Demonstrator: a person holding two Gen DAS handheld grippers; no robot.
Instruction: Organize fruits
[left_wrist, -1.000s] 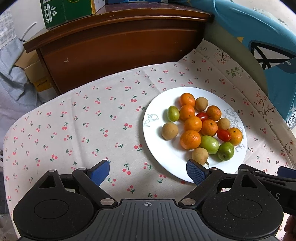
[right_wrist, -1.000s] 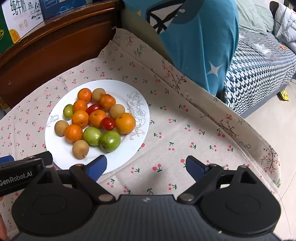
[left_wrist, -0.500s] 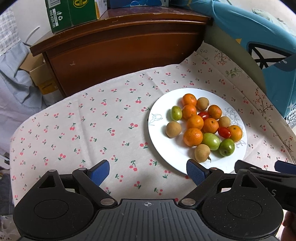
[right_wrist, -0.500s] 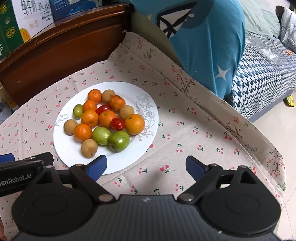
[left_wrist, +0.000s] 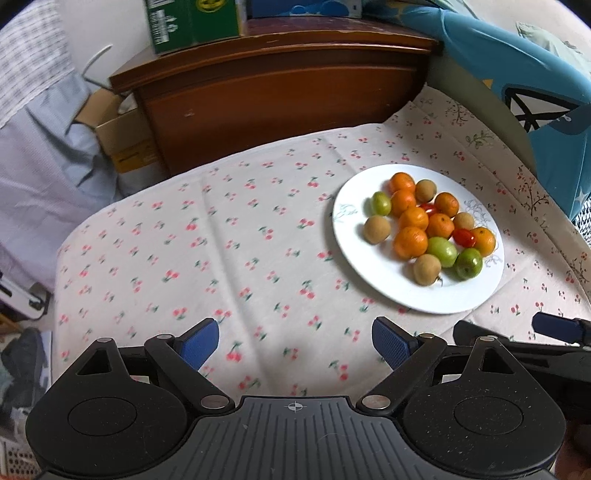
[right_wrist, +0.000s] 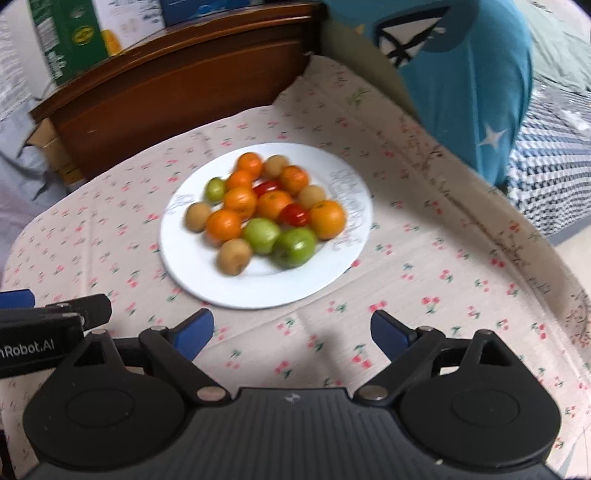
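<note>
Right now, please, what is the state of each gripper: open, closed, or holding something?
Left gripper: open, holding nothing, above the bare tablecloth.
Right gripper: open, holding nothing, just short of the plate of fruit.

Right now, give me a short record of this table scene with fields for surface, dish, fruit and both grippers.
surface: cherry-print tablecloth
dish: round white plate, resting on the cloth
fruit: orange mandarins, green fruits, brown round fruits, red tomatoes, all piled on the plate
left gripper: open, empty, short of the plate
right gripper: open, empty, short of the plate
</note>
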